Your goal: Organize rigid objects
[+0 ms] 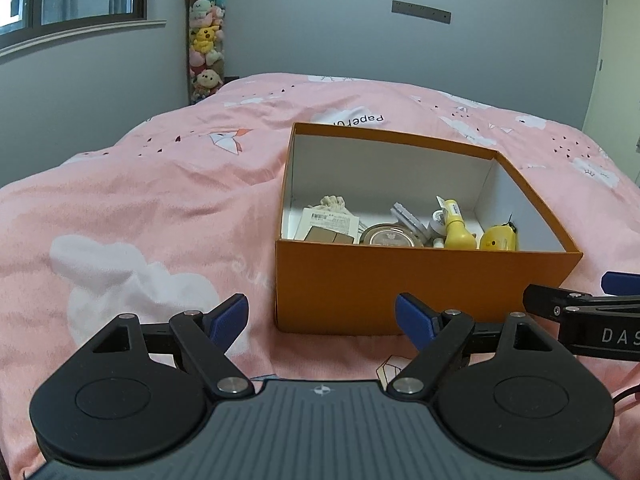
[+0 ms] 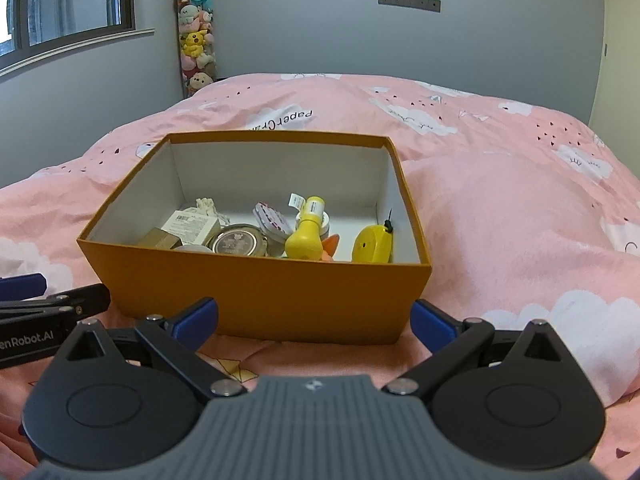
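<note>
At the bottom of the left wrist view, the left gripper spreads its blue-padded fingers wide with nothing between them; the right gripper fills the bottom of its own view the same way, wide open and empty. Both hover low over the pink quilted bedspread with white cloud prints. Just beyond the fingertips, mid-frame, sits the open orange cardboard box with a white lining. On its floor lie a round metal tin, a yellow bulb-shaped bottle, a yellow rounded toy at the right end, and a labelled cream cloth pouch at the left. Upper left, a tall clear tube of plush toys stands against the grey wall, beside a dark-framed window.
</note>
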Tool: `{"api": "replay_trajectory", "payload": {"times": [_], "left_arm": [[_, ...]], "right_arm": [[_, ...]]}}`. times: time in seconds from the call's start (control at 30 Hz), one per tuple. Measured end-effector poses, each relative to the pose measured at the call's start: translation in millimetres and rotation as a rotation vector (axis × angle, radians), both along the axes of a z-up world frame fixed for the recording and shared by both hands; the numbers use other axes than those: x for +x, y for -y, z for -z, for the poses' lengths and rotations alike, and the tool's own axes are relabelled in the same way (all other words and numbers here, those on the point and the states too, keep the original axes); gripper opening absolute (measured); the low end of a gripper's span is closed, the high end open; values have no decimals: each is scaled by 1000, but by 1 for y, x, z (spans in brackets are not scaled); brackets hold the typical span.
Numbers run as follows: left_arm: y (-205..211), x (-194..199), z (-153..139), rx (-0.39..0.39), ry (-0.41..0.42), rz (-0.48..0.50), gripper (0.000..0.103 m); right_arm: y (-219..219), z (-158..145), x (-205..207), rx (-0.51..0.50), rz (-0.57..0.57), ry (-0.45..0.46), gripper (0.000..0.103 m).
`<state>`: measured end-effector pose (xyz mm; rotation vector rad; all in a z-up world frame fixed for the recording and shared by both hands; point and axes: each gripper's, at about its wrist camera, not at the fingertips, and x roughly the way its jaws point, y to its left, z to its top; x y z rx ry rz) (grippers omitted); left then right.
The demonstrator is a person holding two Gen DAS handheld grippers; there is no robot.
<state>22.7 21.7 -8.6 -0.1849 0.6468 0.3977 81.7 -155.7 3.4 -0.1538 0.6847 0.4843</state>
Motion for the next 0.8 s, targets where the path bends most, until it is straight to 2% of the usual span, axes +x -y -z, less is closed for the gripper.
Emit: {"api": "replay_trajectory", "payload": {"times": [0.8], "left_arm": [[7,-2,-1,8,-7,37,97]], "right_arm": [[-4,4,2,-1,-23,-20,100]]}}
